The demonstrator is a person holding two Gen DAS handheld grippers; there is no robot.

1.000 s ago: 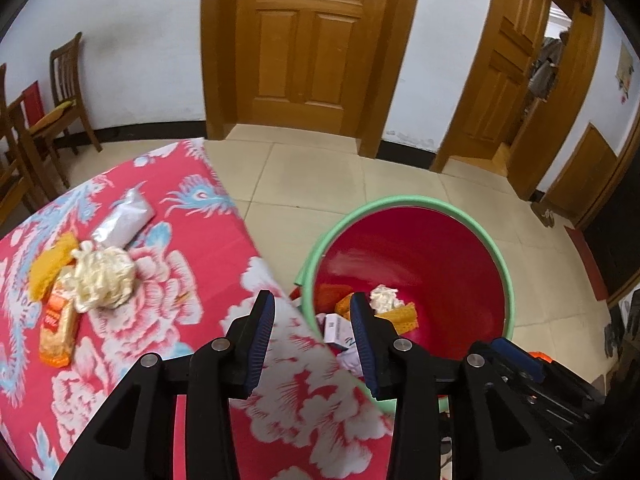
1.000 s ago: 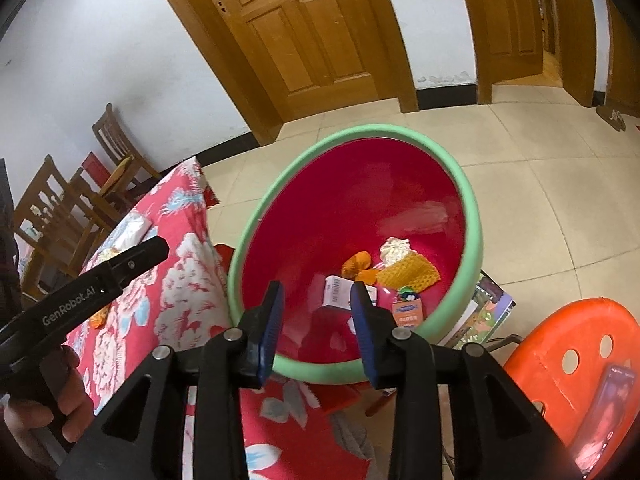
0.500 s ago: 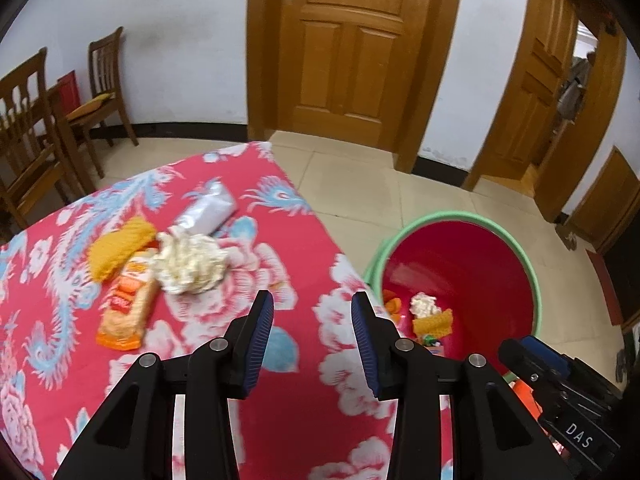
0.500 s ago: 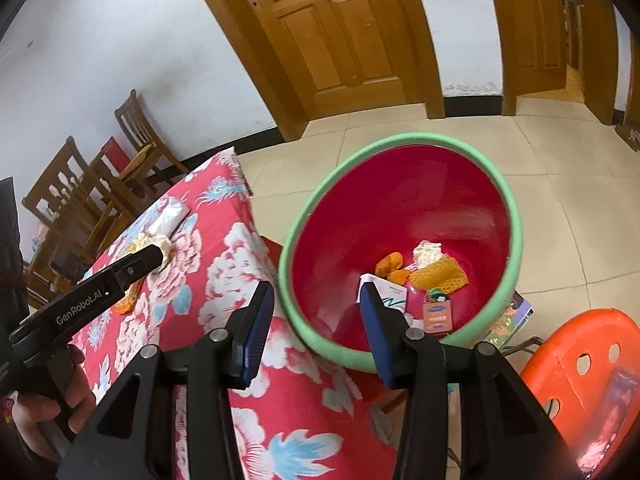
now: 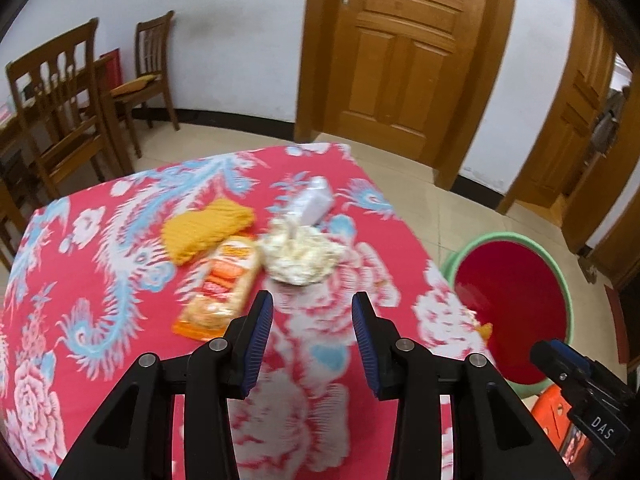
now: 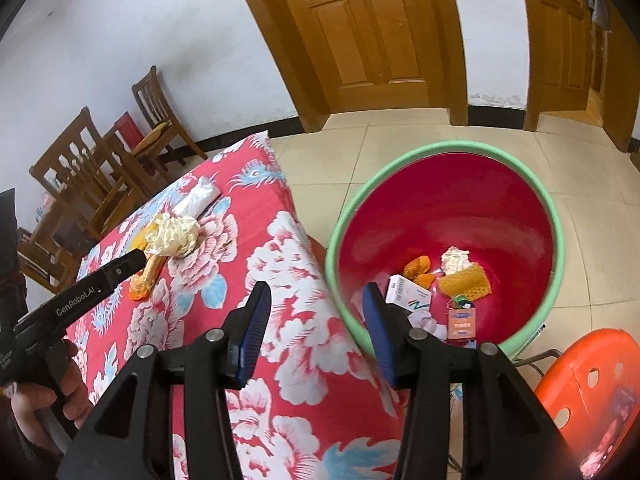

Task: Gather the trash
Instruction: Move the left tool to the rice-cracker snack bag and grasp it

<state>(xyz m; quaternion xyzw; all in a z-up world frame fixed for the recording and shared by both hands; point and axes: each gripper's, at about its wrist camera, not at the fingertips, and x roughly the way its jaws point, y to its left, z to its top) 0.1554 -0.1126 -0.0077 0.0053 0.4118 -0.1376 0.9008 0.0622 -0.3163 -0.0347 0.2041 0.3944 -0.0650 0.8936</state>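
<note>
Four scraps of trash, including a crumpled wrapper point(image 5: 298, 254), lay on the tabletop point(image 5: 100, 280). Left gripper point(image 5: 312, 312) approached empty, part-open; right gripper point(image 6: 316, 304), just opening, empty beside bin point(image 6: 558, 240). Next: grasp one.

Your tablecloth point(image 5: 120, 280) is red with white and blue flowers; your bin point(image 6: 440, 208) is red, green-rimmed.

"GenRobot.AI" along my left gripper point(image 6: 100, 284), "DAS" on my right gripper point(image 5: 600, 424), packet lettering too blurred to read
</note>
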